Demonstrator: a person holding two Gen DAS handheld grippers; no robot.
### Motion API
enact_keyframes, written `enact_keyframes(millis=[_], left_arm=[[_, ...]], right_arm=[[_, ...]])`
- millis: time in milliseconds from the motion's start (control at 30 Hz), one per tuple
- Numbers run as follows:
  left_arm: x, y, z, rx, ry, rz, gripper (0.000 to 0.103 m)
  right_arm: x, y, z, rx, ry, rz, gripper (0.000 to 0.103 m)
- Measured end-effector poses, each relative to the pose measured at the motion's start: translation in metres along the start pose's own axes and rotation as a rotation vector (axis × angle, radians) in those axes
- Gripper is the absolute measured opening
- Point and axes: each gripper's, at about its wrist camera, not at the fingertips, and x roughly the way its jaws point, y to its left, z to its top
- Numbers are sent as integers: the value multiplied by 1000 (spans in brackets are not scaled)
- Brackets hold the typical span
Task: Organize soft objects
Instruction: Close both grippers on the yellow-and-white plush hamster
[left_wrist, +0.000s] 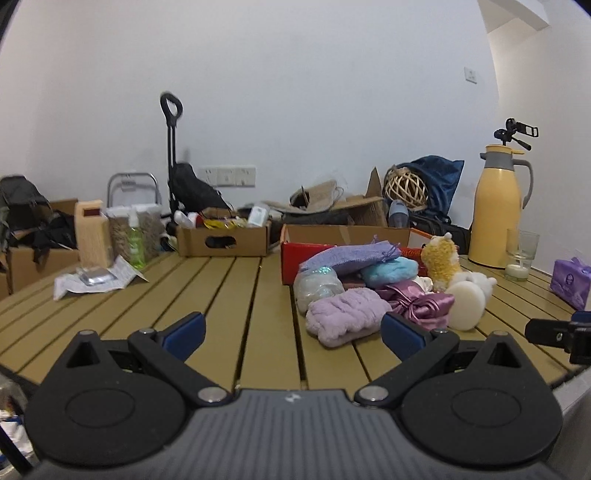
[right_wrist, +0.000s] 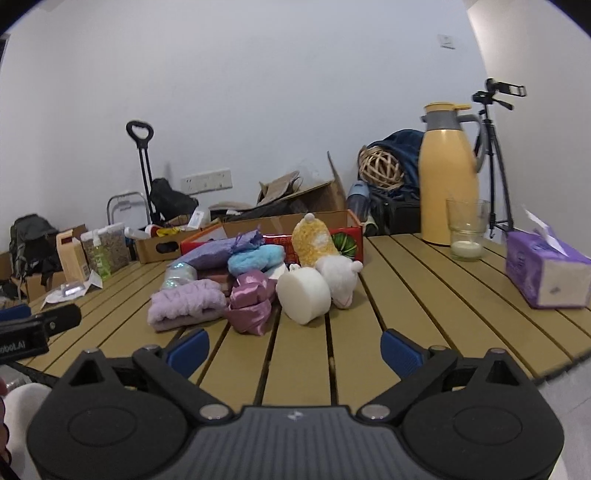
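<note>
Both grippers — left gripper (left_wrist: 293, 334), right gripper (right_wrist: 293, 347) — spread wide, empty; lilac fleece bundle (right_wrist: 186, 302) looks light, squashy — pinch mid-fold.

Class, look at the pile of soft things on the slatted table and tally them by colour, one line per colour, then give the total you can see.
Purple or lilac: 3, the fuzzy lilac cloth, satin bundle, drawstring pouch
Blue: 1, fluffy blue piece
White: 2, round sponge, white plush
Yellow: 1, yellow plush
Clear: 1, glittery packet
Total: 8 visible; more may be hidden underneath.
</note>
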Motion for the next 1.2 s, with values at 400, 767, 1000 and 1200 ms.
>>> enact_keyframes(millis=[400, 767, 1000, 1200], left_arm=[[88, -28, 20, 2, 106, -101, 71], [162, -93, 79, 54, 80, -335, 71], [245, -145, 98, 115, 241, -411, 71], [262, -149, 88, 88, 294, -470, 19]], right_arm=[[91, 14, 33, -24, 83, 100, 58], [132, -63, 66, 158, 87, -11, 59], [185, -96, 65, 326, 228, 120, 59], [201, -96, 58, 299, 226, 100, 39]])
